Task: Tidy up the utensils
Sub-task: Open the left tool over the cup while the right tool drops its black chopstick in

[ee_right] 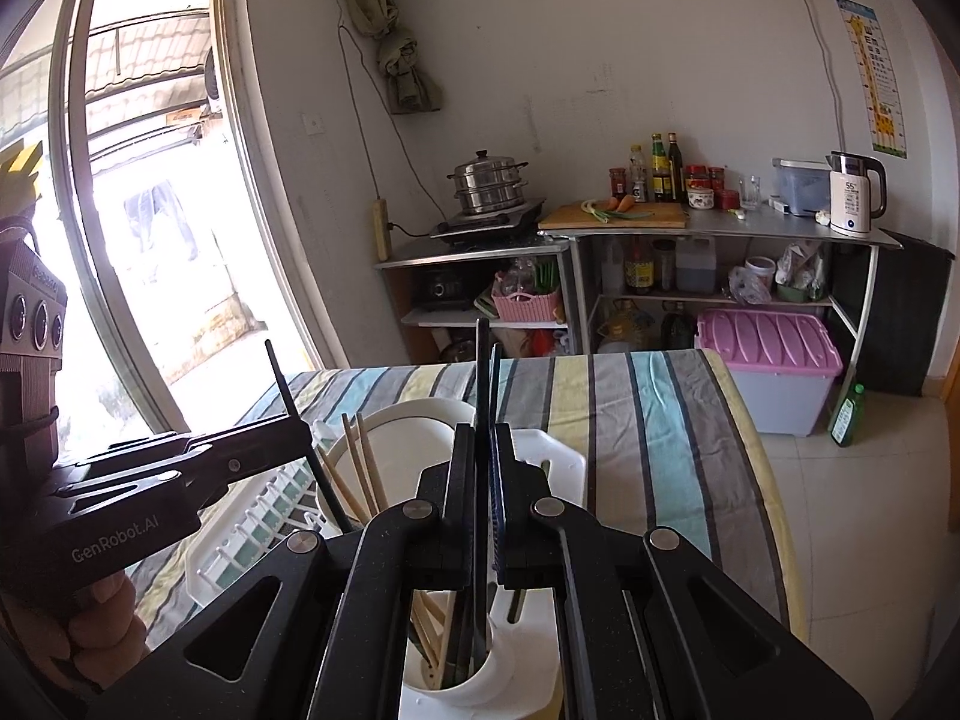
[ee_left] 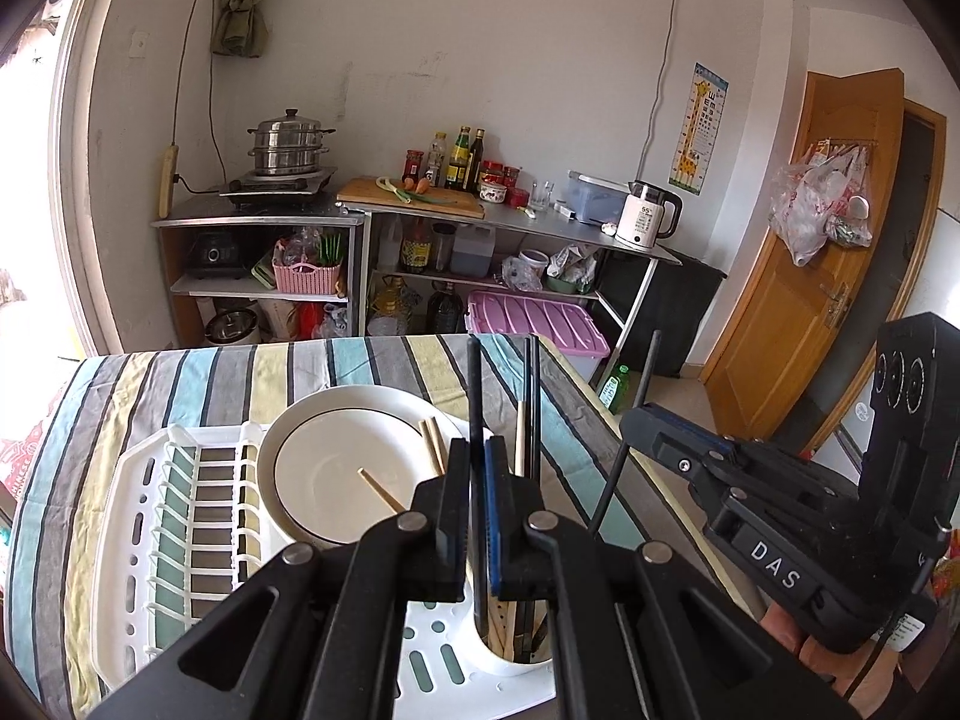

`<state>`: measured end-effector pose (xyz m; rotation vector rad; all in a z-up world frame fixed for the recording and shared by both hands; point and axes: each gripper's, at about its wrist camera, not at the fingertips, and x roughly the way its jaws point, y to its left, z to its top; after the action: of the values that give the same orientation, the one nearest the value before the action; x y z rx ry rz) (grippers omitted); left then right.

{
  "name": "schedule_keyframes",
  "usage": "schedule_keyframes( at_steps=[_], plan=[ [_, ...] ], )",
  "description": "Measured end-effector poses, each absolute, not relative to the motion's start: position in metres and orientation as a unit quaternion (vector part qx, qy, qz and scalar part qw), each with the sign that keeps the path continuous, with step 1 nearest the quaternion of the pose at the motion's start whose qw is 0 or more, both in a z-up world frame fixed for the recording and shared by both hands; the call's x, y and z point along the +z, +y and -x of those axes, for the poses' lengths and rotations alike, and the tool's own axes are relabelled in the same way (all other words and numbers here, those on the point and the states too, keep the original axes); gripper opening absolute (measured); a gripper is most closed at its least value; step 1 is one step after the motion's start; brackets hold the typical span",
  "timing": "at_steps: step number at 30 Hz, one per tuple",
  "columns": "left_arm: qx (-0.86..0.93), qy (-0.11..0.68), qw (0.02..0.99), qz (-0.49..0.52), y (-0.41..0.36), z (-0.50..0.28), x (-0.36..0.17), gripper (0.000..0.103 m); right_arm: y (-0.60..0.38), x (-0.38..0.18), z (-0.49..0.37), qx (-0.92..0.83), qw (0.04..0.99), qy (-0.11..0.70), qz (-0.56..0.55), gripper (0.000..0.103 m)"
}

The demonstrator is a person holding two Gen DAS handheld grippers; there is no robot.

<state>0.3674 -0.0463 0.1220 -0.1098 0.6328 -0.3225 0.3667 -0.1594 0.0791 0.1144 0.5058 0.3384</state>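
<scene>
Nearly done: both hand-held grippers, left (ee_left: 477,480) and right (ee_right: 483,468), each clamped on a black chopstick (ee_left: 474,396) over the holder (ee_left: 510,657), which already holds several.

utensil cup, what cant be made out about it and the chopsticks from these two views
- Utensil cup: in the left wrist view the left gripper covers most of it, so its contents can't be counted.
- Black chopstick in the right gripper: its lower tip is lost in the cup's shadow in the right wrist view.
- White plate: near edge hidden by the left gripper.
</scene>
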Motion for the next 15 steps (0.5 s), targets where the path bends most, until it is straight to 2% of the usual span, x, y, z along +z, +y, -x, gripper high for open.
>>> schedule_keyframes(
  at_steps=[8, 12, 15],
  plan=[
    [-0.153, 0.305, 0.939, 0.047, -0.044, -0.364, 0.121, 0.006, -0.159, 0.083, -0.364, 0.175, 0.949, 0.257, -0.055, 0.005],
    [-0.152, 0.302, 0.940, 0.048, -0.041, -0.358, 0.120, 0.018, -0.159, 0.083, -0.358, 0.172, 0.950, 0.255, -0.050, 0.007],
    [-0.145, 0.304, 0.940, 0.051, -0.036, -0.353, 0.118, 0.019, -0.162, 0.083, -0.351, 0.170, 0.951, 0.255, -0.052, 0.008]
  ],
)
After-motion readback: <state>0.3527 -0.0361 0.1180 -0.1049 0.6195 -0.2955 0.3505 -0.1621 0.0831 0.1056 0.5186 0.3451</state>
